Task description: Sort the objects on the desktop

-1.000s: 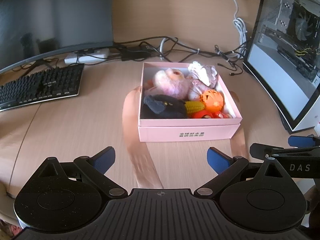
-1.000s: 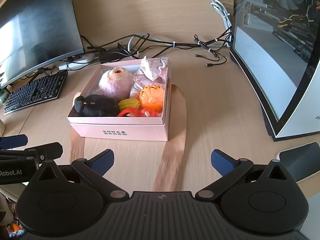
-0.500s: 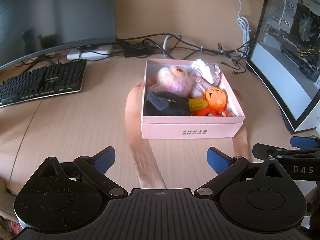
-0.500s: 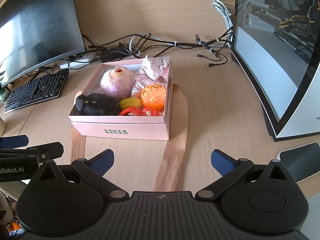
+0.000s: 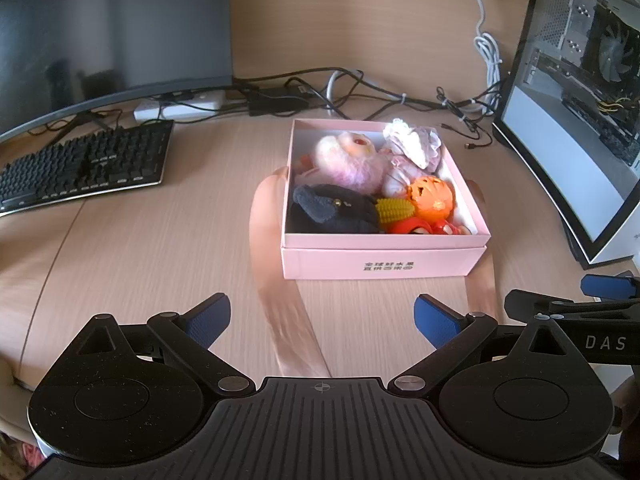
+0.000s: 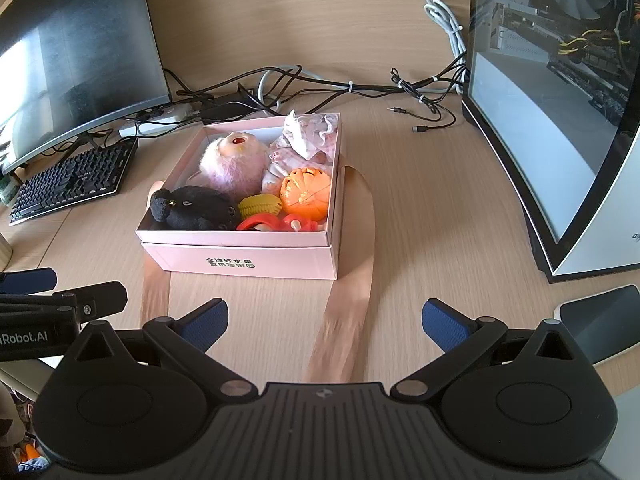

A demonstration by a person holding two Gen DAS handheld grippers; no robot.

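Left gripper (image 5: pixel 322 316), right gripper (image 6: pixel 325 318): jaws wide, empty, above the near counter (image 5: pixel 132 248). Pink box (image 5: pixel 382 264) of toys: mid-counter, on tan ribbon (image 5: pixel 280 320). Keyboard (image 5: pixel 82 168), monitor (image 5: pixel 108 28): far left. Cables (image 6: pixel 320 88): far edge. PC case (image 6: pixel 560 100): right.

We are finding the box (image 5: pixel 384 266) sitting at frame centre on the desk (image 5: pixel 140 248), with the ribbon (image 5: pixel 288 320) running out beneath it toward the lower edge. Inside, the furry toy (image 5: pixel 348 160) is lying upper left, the plush animal (image 5: pixel 332 210) lower left, the pumpkin (image 5: pixel 432 198) lower right. The keyboard (image 5: pixel 84 168) is lying at left, the computer case (image 5: pixel 580 100) standing at right, cables (image 5: pixel 360 92) trailing behind.
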